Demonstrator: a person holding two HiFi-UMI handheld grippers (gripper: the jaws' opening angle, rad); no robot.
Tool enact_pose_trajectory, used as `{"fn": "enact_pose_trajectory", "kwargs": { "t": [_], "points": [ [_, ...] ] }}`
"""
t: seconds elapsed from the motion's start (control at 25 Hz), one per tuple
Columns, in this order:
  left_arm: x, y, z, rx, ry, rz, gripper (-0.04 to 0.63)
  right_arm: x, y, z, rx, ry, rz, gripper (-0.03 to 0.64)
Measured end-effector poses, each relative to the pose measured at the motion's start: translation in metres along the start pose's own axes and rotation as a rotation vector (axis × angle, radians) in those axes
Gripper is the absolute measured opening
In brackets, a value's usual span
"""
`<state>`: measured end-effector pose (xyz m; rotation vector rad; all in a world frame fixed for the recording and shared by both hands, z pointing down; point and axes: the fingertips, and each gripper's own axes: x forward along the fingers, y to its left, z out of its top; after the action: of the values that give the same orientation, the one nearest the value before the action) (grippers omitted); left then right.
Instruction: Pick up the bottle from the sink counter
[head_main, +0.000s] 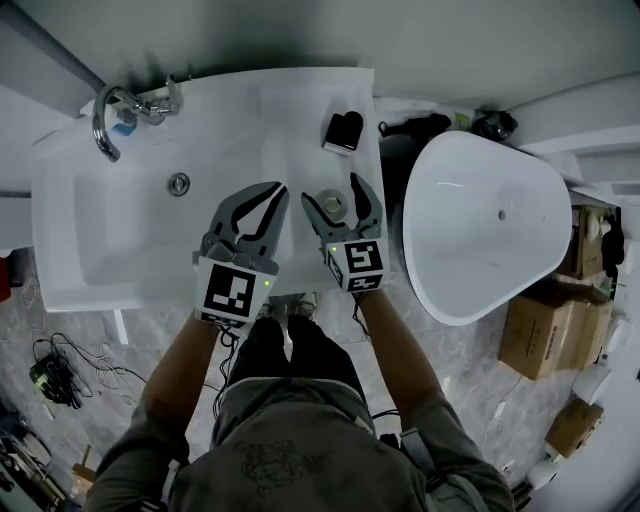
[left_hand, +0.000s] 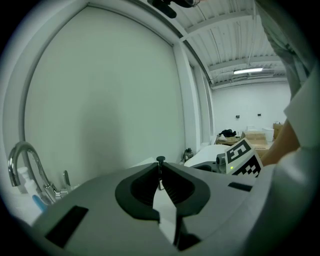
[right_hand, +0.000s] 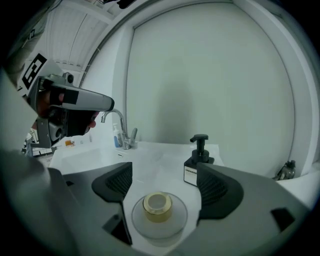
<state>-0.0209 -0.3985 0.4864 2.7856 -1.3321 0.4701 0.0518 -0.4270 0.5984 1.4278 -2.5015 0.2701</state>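
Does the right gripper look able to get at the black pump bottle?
Probably yes: the right gripper is open and the pump bottle stands upright just ahead, though a yellow-topped round object lies between its jaws first.

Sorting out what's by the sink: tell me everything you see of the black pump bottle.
The pump bottle is dark, squarish in body, with a white label on one face and a black pump head. It stands upright on the white counter near its back right corner, beside the basin. Nothing but the counter touches it; the open right gripper is short of it.
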Motion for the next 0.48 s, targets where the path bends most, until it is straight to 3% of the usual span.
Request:
{"fn": "enact_pose_trajectory", "kwargs": {
  "t": [0.24, 0.48],
  "points": [
    [0.008, -0.004, -0.027, -0.042, 0.030, -0.022, 0.032, 0.014, 0.007, -0.031, 0.047, 0.033, 0.028, 0.360],
    [0.013, -0.001, -0.042, -0.041, 0.053, -0.008, 0.032, 0.024, 0.007, -0.059, 0.033, 0.131, 0.032, 0.360]
  ]
}}
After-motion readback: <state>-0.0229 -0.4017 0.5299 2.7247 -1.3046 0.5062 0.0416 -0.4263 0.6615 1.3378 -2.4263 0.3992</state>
